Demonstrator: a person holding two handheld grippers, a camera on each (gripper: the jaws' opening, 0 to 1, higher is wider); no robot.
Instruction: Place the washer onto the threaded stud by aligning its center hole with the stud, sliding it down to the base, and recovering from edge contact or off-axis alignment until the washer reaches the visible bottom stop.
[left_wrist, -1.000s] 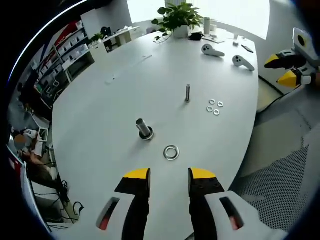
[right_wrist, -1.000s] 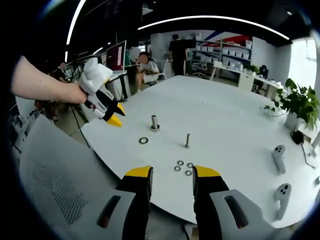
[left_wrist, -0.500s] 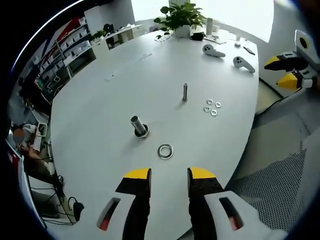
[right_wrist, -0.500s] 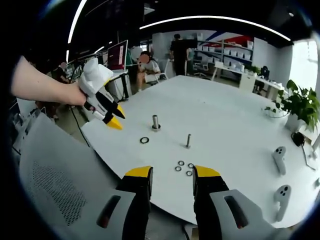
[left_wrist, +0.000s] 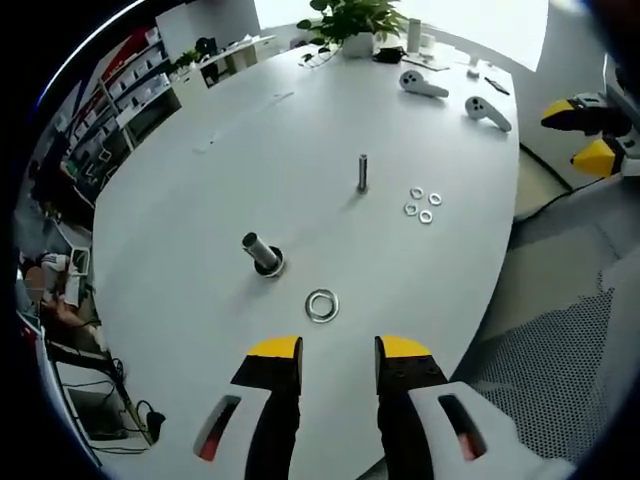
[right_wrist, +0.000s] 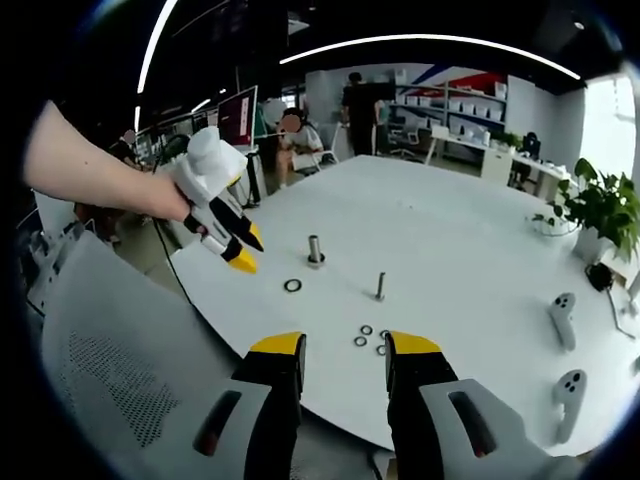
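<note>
Both grippers are seen wide open with nothing held: left gripper (left_wrist: 338, 350) hangs just above the table edge, right gripper (right_wrist: 343, 346) sits back off the table. So basically nothing's been done yet. The big washer (left_wrist: 321, 305) is lying flat on the white table (left_wrist: 200, 180), not picked up, just beyond the left jaws. The thick stud (left_wrist: 262, 254) is found at about 10 o'clock from it, apart. A thinner stud (left_wrist: 362, 173) and three small washers (left_wrist: 420, 203) are farther, toward 1 o'clock. Grabbing, aligning and sliding down are all left.

Open office (shelving (right_wrist: 440, 100), monitor (right_wrist: 232, 112))
</note>
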